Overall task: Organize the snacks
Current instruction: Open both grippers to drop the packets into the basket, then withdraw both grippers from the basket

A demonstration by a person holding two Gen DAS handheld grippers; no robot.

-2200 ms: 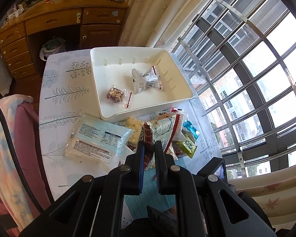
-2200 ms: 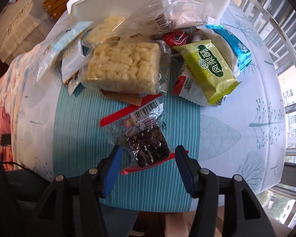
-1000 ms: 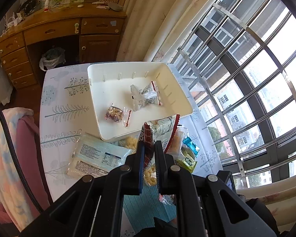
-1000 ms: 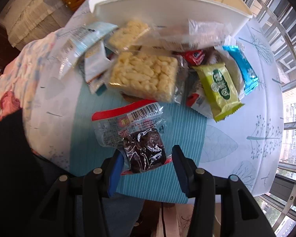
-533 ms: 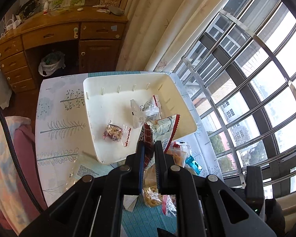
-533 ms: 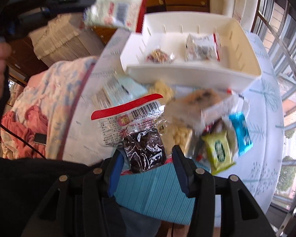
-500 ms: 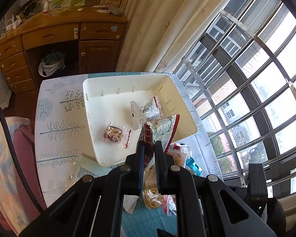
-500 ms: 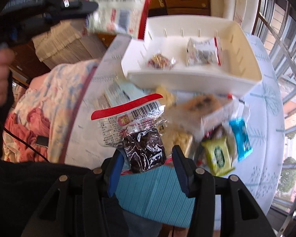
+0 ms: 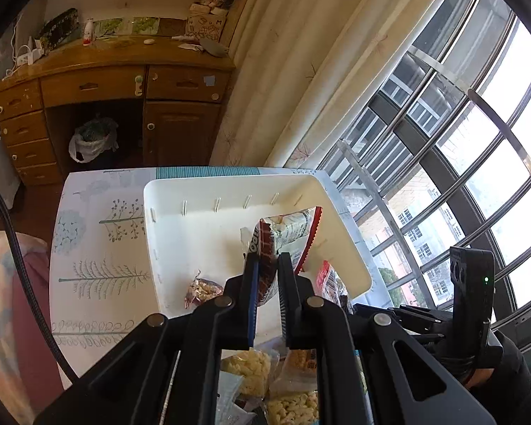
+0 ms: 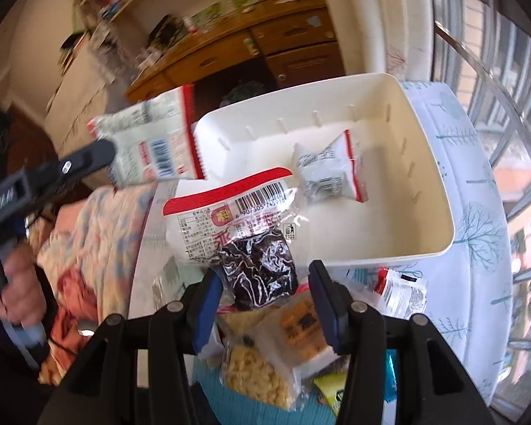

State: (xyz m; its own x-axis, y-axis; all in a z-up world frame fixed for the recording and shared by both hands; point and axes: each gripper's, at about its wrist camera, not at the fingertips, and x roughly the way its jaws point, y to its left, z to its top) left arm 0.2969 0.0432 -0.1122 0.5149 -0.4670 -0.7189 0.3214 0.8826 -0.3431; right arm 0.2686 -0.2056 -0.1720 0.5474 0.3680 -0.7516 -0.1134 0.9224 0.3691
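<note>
White plastic bin on the table: only the right wrist view shows the wrapped snack lying inside. Left gripper pinches a red-edged packet above the bin. Right gripper clamps a clear packet of dark pieces at the near rim.

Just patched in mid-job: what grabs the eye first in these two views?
Both tools carry snacks toward the white plastic bin on the tree-print tablecloth. The left tool is clamped on a white, red-edged snack packet held above the bin; the right tool holds a clear red-topped packet of dark dried fruit at the near rim. A similar white packet already lies inside.
</note>
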